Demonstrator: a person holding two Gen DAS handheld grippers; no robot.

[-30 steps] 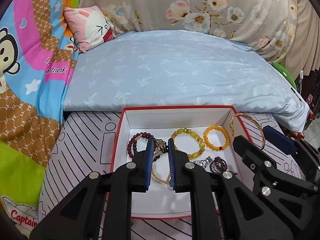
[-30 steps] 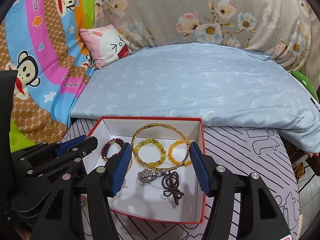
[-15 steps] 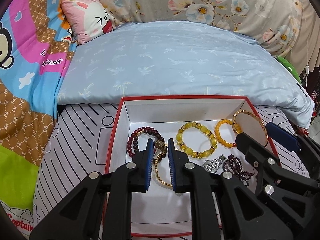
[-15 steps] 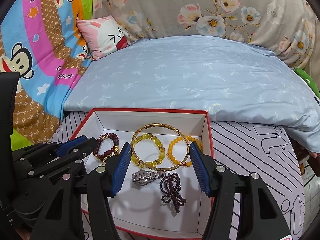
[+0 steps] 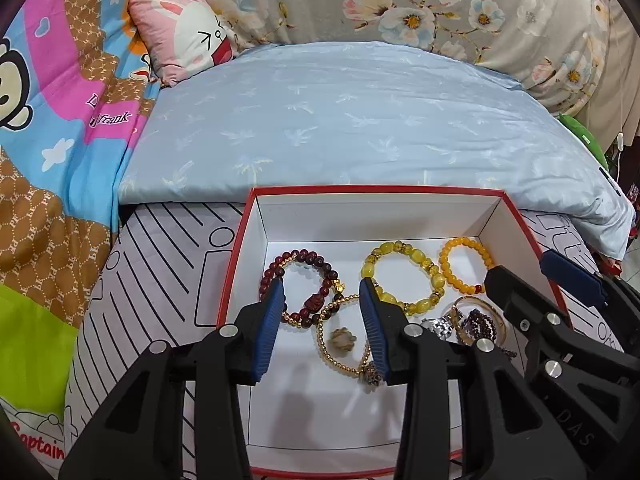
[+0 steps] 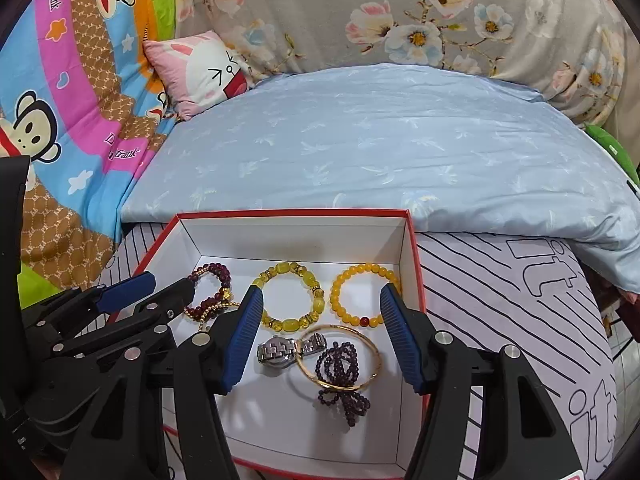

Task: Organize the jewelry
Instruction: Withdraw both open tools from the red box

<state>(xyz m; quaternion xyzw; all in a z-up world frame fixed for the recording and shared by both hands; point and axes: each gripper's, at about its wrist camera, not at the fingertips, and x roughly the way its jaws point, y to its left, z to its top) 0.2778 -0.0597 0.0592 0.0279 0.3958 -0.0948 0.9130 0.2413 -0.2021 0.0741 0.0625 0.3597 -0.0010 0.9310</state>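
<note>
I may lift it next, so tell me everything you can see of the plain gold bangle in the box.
The gold bangle is a thin, smooth, shiny metal-looking hoop. It lies flat on the white floor of the red-rimmed box, overlapping the silver watch, with the dark purple bead string threaded across it. No claw touches it.

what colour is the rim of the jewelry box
Red, around the white cardboard box; clearest in the right wrist view.

bracelets (image 6: 287, 297) in box (image 6: 294, 213), box on bed (image 6: 500, 280)
</note>
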